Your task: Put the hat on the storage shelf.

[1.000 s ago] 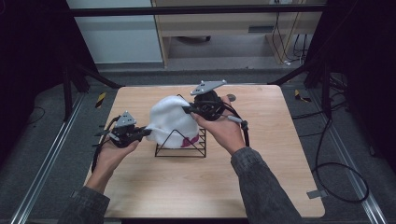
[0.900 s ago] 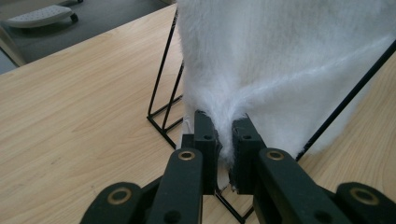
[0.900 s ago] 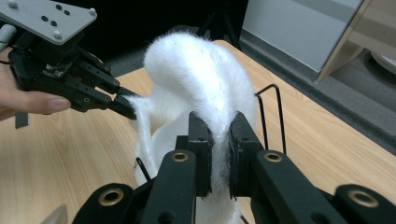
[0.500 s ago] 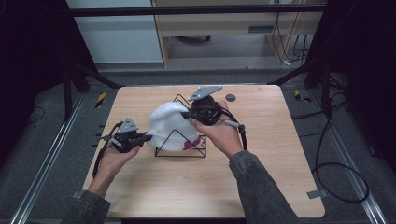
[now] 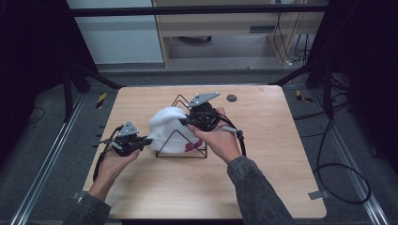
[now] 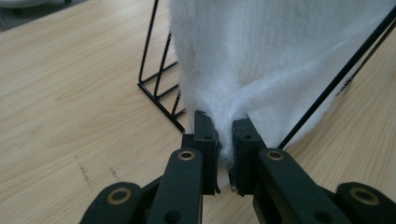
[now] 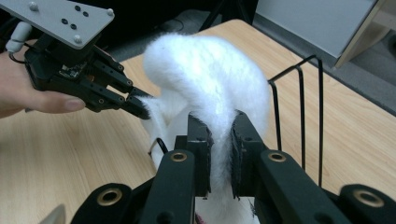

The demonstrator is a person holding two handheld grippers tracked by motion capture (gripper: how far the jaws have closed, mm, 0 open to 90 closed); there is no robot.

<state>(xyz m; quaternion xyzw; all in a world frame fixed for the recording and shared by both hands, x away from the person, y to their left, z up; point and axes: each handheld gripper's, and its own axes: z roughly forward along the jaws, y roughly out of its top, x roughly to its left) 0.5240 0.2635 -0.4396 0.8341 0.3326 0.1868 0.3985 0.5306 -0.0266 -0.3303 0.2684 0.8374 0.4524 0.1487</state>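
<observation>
Left hand-held gripper (image 5: 146,140), just left of the black wire rack (image 5: 180,145): jaws pinched nearly together on a bunched edge of the white fluffy cloth (image 5: 166,131), fleece squeezed between the pads in the left gripper view (image 6: 224,135). Cloth draped over the rack near the middle of the wooden counter (image 5: 263,187), bulging up and to the rack's left, a pink patch low by the rack's right front corner. Right hand-held gripper (image 5: 184,121), above the rack's top: jaws likewise clamped close on a fold of the cloth's upper part, seen pressed between the pads in the right gripper view (image 7: 219,140). Small dark disc (image 5: 231,98) on the counter behind and right of the rack, well apart.

Against a second ago: right hand-held gripper slightly lower over the rack, cloth hump lower and wider; left hand-held gripper much as before.
</observation>
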